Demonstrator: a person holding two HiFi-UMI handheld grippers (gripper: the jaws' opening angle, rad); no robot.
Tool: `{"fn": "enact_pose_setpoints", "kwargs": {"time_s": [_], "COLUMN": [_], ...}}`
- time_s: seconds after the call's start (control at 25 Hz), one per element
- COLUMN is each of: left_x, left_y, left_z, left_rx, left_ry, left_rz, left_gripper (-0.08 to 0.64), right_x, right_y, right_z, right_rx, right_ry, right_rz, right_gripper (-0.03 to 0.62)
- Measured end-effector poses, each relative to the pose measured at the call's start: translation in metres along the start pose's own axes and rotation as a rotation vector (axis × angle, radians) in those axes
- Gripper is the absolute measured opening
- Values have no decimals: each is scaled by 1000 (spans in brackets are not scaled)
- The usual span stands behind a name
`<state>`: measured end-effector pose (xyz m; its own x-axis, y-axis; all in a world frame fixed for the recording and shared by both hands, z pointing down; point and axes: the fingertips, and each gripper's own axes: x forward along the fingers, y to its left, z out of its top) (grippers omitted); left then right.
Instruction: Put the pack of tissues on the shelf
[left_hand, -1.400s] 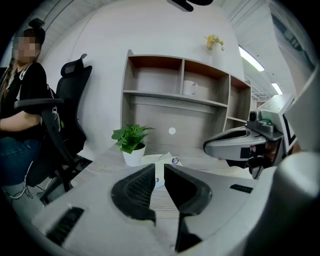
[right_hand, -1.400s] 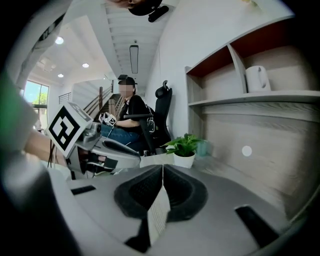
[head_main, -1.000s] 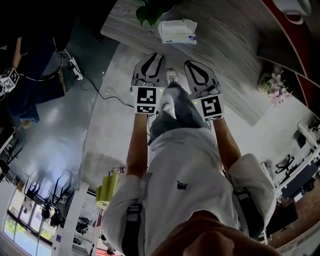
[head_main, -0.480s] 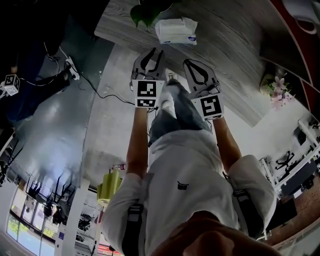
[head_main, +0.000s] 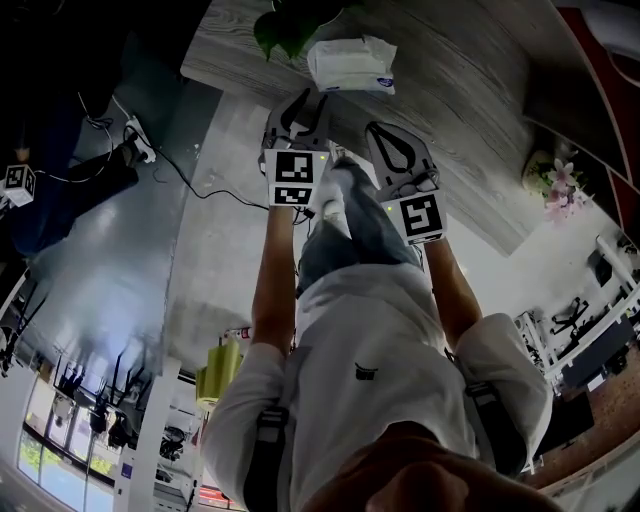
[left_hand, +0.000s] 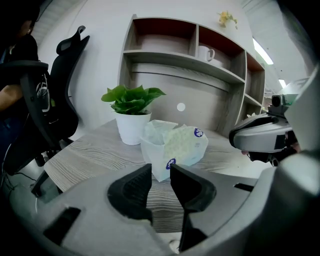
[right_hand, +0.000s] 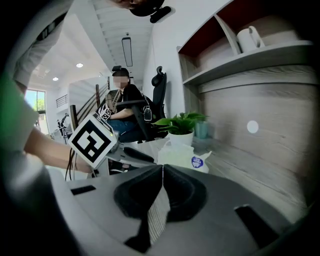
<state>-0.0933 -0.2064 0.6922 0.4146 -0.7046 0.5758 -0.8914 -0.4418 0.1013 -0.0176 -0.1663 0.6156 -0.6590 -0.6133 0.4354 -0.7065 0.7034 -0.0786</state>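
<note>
- Left hand-held gripper (head_main: 305, 97) has pushed fwd vs 1 s ago and its jaws have parted; right hand-held gripper (head_main: 377, 128) has barely shifted
- Head view: pack of tissues (head_main: 350, 65) lies on the wood-grain bench (head_main: 460, 95), beside a leafy plant (head_main: 285, 25); left jaw tips near the pack, not touching; right one sits further back, over the bench edge
- Left gripper view: jaws of the left hand-held gripper (left_hand: 161, 170) stand a little apart, nothing btwn them; pack of tissues (left_hand: 175, 145) lies just ahead of the gap, next to the potted plant (left_hand: 131, 112); shelf (left_hand: 190, 60) rises behind, a mug (left_hand: 205, 52) in an upper compartment; right hand-held gripper (left_hand: 262, 137) at the right edge
- Right gripper view: jaws of the right hand-held gripper (right_hand: 162, 167) pressed together, empty; pack (right_hand: 182, 155) ahead on the bench, plant (right_hand: 182, 127) behind it, left gripper's marker cube (right_hand: 92, 140) to the left
</note>
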Motion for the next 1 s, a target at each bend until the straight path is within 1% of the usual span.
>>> {"fn": "enact_pose_setpoints", "kwargs": {"time_s": [0.24,0.4,0.52,0.56,0.76,1.0], "left_x": [13,20,22,22,17,4], "left_y": [-2,-1,3,3,6,8], "left_z": [-1,-3,-3,-3,3,19], "left_rx": [0,3,9,7,-5,-3], "left_ry": [7,11,13,12,1,-24], "left_rz": [-18,-14,5,7,11,24], "left_gripper": [133,132,65,57,38,34], "right_x": [2,3,3,3,3,0], "right_y": [-5,-8,-9,-10,-12,-14], "right_z": [-4,-6,-6,-6,0,15], "right_rx": [5,6,8,8,-2,-13], "right_ry": [6,6,10,11,0,-23], "right_rz": [-7,-9,-9,-9,-9,-13], "right_gripper": [26,26,26,26,26,26]}}
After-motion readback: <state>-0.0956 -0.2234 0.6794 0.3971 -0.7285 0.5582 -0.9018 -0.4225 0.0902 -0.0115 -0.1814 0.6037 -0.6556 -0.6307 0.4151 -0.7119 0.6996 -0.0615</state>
